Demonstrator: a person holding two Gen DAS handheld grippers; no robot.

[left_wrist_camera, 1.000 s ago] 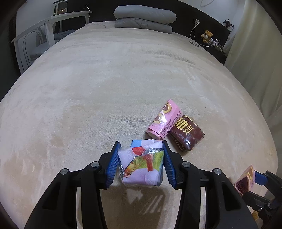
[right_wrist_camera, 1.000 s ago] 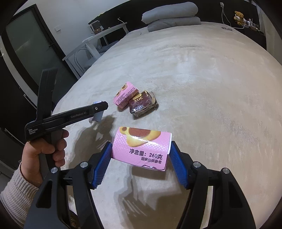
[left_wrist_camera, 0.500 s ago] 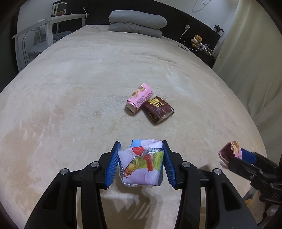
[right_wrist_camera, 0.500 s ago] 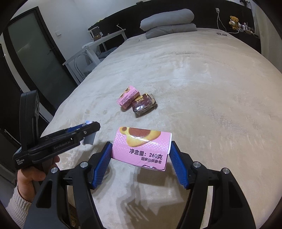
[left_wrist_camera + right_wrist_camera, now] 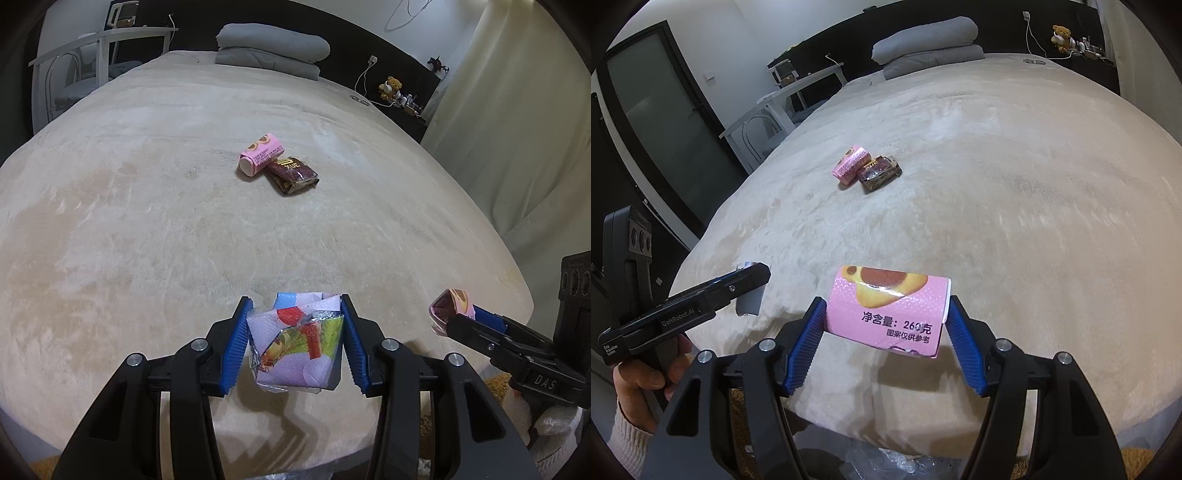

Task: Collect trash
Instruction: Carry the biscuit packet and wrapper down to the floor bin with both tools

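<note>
My left gripper (image 5: 295,341) is shut on a crumpled colourful snack wrapper (image 5: 295,347) and holds it above the near edge of the bed. My right gripper (image 5: 886,339) is shut on a pink biscuit package (image 5: 890,306); it also shows at the right of the left wrist view (image 5: 452,310). A second pink package (image 5: 260,155) and a dark brown wrapper (image 5: 293,173) lie touching each other in the middle of the beige bed (image 5: 147,221); they also show in the right wrist view, the pink package (image 5: 849,166) and the brown wrapper (image 5: 881,173).
Folded grey bedding (image 5: 271,50) lies at the head of the bed. A white chair and desk (image 5: 85,62) stand to the left, a curtain (image 5: 517,129) to the right. Clear crumpled plastic (image 5: 886,461) shows below the bed's near edge.
Both grippers have drawn back toward the near edge of the bed with their loads. The two items on the bed now lie farther away.
</note>
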